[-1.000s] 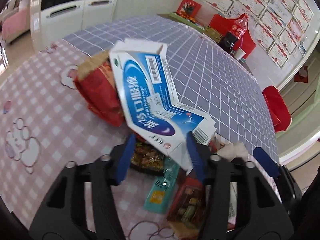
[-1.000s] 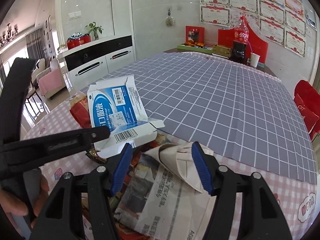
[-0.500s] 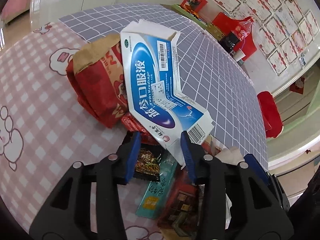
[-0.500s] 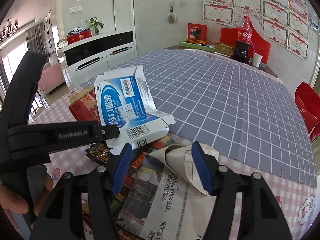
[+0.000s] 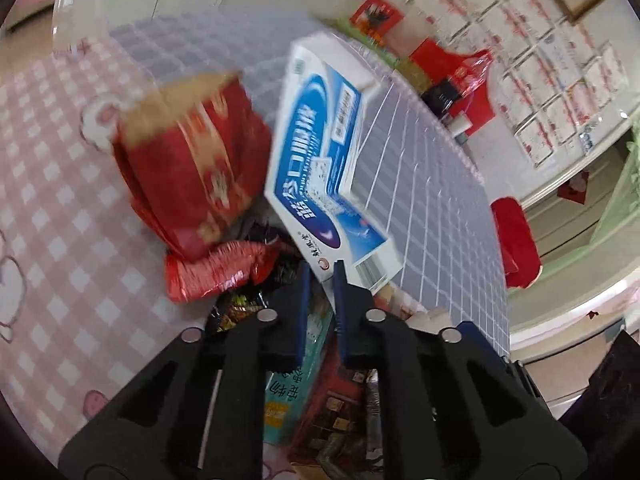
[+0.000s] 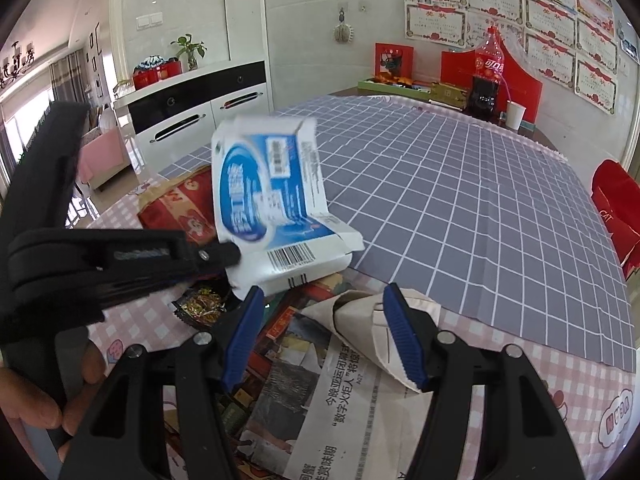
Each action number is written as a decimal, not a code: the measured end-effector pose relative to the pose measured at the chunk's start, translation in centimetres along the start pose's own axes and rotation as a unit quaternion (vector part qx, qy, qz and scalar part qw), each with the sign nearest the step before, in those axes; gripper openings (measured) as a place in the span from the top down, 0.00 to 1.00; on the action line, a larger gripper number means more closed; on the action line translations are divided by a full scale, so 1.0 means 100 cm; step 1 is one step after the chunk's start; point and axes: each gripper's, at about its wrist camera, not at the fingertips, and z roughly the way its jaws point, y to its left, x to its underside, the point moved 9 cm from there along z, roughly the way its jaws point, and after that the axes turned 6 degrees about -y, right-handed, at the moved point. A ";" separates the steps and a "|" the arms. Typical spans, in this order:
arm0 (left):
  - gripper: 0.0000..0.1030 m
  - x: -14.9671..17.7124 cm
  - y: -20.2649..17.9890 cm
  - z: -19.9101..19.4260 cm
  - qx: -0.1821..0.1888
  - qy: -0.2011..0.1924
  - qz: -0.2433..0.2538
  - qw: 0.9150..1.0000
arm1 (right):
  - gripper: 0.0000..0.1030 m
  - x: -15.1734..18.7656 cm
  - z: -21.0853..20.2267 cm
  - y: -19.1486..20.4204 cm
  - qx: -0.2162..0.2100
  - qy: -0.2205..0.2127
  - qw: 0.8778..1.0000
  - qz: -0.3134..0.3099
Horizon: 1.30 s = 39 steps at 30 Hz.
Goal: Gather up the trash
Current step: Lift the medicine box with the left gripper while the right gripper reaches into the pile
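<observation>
A flattened blue-and-white carton (image 5: 320,152) stands tilted up over a heap of trash. My left gripper (image 5: 322,276) is closing its jaws on the carton's lower corner, and the pads pinch the card. The right wrist view shows the same carton (image 6: 268,192) with the left gripper (image 6: 230,256) clamped at its lower left. My right gripper (image 6: 323,294) is open, hovering over a folded newspaper (image 6: 320,400) with nothing between its pads. A red paper bag (image 5: 192,168) lies behind the carton, with a red snack wrapper (image 5: 216,272) beside it.
A teal packet (image 5: 296,380) and a dark wrapper (image 6: 200,304) lie in the heap on the pink checked tablecloth (image 5: 60,220). A grey checked cloth (image 6: 460,200) covers the far table. A cola bottle (image 6: 490,64) and paper cup (image 6: 516,114) stand at the back. A hand (image 6: 24,400) holds the left gripper.
The left jaws have closed from wide open onto the carton's corner, and the carton has tipped up steeper. The right gripper has stayed where it was, still open.
</observation>
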 end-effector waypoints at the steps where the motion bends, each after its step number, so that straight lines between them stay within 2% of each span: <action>1: 0.92 -0.002 -0.002 -0.006 0.002 -0.011 0.006 1.000 | 0.41 0.000 -0.001 0.001 -0.001 0.000 1.000 -0.001; 5: 0.95 -0.012 -0.006 -0.035 0.009 -0.047 0.026 0.999 | 0.41 -0.004 -0.006 0.013 -0.012 -0.008 1.000 -0.004; 8: 0.95 -0.015 0.006 -0.053 -0.002 -0.058 0.031 0.998 | 0.41 -0.005 -0.008 0.026 -0.029 -0.006 1.000 -0.007; 15: 0.95 -0.006 0.066 -0.092 -0.033 -0.057 0.006 0.998 | 0.41 -0.005 -0.010 0.060 -0.047 -0.005 0.999 -0.023; 19: 0.94 -0.003 0.084 -0.097 -0.031 -0.047 -0.011 0.998 | 0.41 -0.007 -0.008 0.083 -0.054 -0.003 0.998 -0.041; 21: 0.92 -0.003 0.089 -0.093 -0.023 -0.043 -0.029 0.998 | 0.41 -0.006 -0.006 0.092 -0.057 -0.001 0.997 -0.047; 25: 0.91 0.000 0.095 -0.080 -0.027 -0.030 -0.034 0.999 | 0.41 0.001 0.002 0.102 -0.063 0.009 0.996 -0.060; 27: 0.86 0.005 0.099 -0.069 -0.020 -0.013 -0.044 0.999 | 0.41 0.005 0.006 0.102 -0.059 0.015 0.996 -0.059; 28: 0.78 0.006 0.100 -0.065 -0.018 -0.006 -0.050 0.999 | 0.41 0.006 0.008 0.102 -0.057 0.018 0.997 -0.058; 29: 0.61 0.006 0.102 -0.062 -0.016 -0.005 -0.056 0.998 | 0.41 0.007 0.008 0.101 -0.055 0.018 0.997 -0.058; 30: 0.48 0.006 0.103 -0.060 -0.016 -0.008 -0.061 0.998 | 0.41 0.008 0.009 0.099 -0.050 0.018 0.997 -0.059; 31: 0.41 0.004 0.104 -0.058 -0.018 -0.015 -0.061 0.998 | 0.41 0.009 0.010 0.096 -0.045 0.019 0.997 -0.059; 34: 0.41 0.003 0.101 -0.051 -0.017 -0.011 -0.051 0.998 | 0.41 0.010 0.012 0.088 -0.040 0.021 0.998 -0.053; 35: 0.48 0.003 0.098 -0.046 -0.012 -0.006 -0.052 0.999 | 0.41 0.010 0.011 0.086 -0.038 0.021 0.998 -0.052; 37: 0.55 0.004 0.095 -0.040 -0.013 -0.002 -0.046 0.999 | 0.41 0.012 0.011 0.083 -0.037 0.021 0.998 -0.047; 38: 0.68 0.004 0.093 -0.036 -0.016 0.001 -0.040 0.999 | 0.41 0.011 0.010 0.082 -0.037 0.020 0.998 -0.046; 39: 0.74 0.005 0.091 -0.033 -0.012 0.008 -0.041 0.999 | 0.41 0.011 0.010 0.082 -0.037 0.019 0.998 -0.047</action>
